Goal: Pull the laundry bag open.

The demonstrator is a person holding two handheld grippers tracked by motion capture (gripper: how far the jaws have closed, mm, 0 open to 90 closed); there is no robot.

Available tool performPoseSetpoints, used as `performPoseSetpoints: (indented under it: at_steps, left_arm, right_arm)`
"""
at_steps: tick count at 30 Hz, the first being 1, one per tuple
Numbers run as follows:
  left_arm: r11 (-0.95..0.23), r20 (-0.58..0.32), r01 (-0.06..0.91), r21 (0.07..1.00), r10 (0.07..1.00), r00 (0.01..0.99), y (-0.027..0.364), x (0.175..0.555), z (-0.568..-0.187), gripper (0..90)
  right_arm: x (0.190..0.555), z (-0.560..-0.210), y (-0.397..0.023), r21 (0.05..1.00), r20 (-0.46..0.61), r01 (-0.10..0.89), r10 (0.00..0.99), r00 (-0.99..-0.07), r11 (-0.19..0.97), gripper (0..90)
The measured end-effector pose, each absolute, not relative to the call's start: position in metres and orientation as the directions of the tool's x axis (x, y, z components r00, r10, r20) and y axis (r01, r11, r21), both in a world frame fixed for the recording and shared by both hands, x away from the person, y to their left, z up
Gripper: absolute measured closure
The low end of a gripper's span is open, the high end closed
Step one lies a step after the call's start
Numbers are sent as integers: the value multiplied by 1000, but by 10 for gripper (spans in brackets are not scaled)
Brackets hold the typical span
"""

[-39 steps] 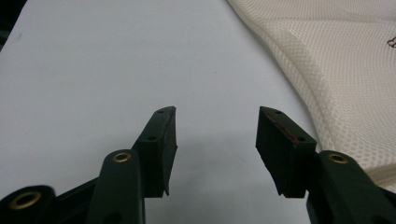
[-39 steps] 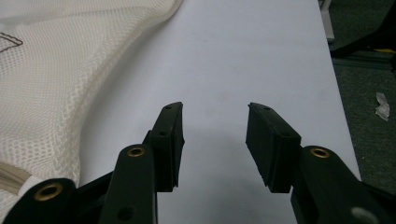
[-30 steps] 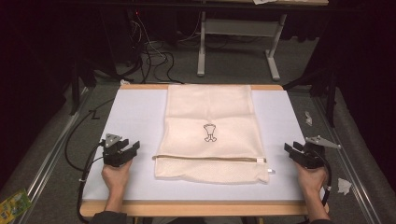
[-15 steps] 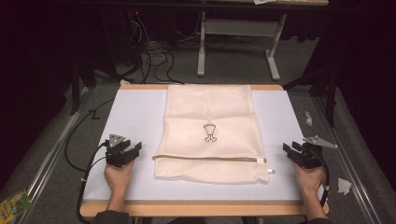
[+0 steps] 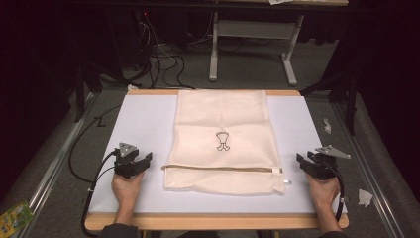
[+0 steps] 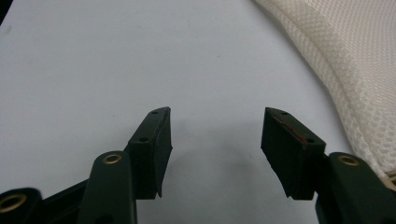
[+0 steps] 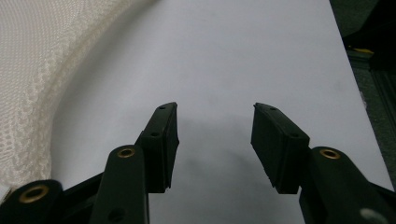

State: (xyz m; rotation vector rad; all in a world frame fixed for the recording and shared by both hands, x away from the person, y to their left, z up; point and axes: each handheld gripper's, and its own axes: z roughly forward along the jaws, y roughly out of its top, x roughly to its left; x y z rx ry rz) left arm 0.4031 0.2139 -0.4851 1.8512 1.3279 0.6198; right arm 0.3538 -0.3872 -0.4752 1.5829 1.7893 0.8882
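Note:
A cream mesh laundry bag (image 5: 223, 141) with a small dark printed figure lies flat along the middle of the white table top (image 5: 143, 124). A zip runs across its near end, its pull at the right. My left gripper (image 5: 143, 159) rests on the table just left of the bag's near corner, open and empty; the mesh bag (image 6: 355, 65) shows at the right of the left gripper view. My right gripper (image 5: 303, 161) rests right of the bag's near end, open and empty, with the mesh bag (image 7: 42, 79) at the left of its view.
The table has a wooden edge (image 5: 213, 221) at the front. Small scraps of paper (image 5: 365, 197) lie on the grey floor to the right. A green packet (image 5: 15, 217) lies on the floor at the lower left. Cables (image 5: 158, 54) and a desk frame (image 5: 252, 44) stand beyond the table.

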Motion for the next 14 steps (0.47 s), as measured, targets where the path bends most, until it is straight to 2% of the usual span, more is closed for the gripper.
performPoseSetpoints:
  at_steps: [14]
  left_arm:
    - [-182,-36,574,798,937,346,213,403,-485,421]
  right_arm:
    - [355,-477,-385,783,-15,618,995,-97,72,471]
